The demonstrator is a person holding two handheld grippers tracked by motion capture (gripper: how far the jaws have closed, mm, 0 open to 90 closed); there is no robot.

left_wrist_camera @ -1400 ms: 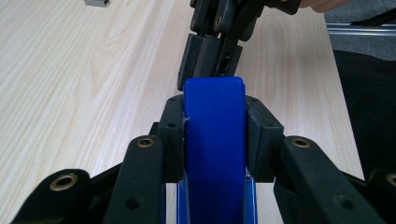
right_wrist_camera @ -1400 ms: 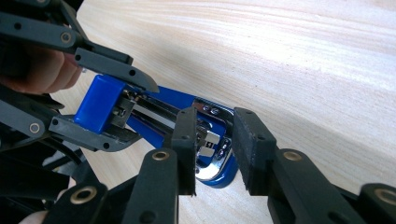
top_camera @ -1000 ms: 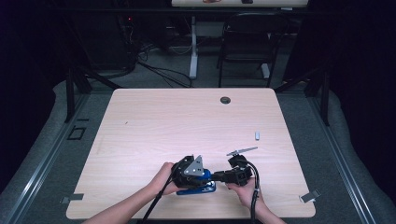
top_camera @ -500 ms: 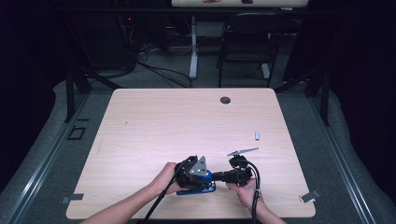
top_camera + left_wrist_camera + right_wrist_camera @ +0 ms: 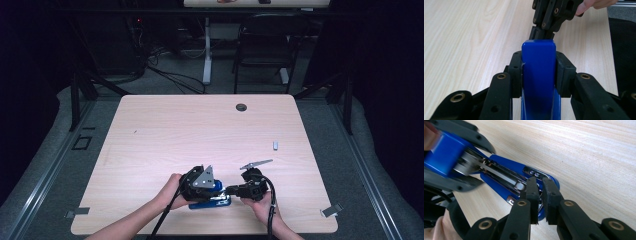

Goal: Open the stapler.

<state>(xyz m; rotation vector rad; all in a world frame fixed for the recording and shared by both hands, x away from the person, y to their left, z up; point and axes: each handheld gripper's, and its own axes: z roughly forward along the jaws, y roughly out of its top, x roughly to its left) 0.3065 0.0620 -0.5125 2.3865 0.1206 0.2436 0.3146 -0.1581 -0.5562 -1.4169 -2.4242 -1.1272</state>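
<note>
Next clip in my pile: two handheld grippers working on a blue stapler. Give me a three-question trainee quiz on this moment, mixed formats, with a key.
1. True or false: the left gripper has its jaws closed on the sides of the blue stapler's top cover.
2. Multiple choice: where do the right gripper's fingertips sit? A) at the front end of the opened stapler's metal channel; B) on the small grey piece far out on the table; C) up in the air, away from everything.
3. Fill in: the stapler's cover is lifted, so the stapler is ____.

Key: 1 true; 2 A; 3 open.
</note>
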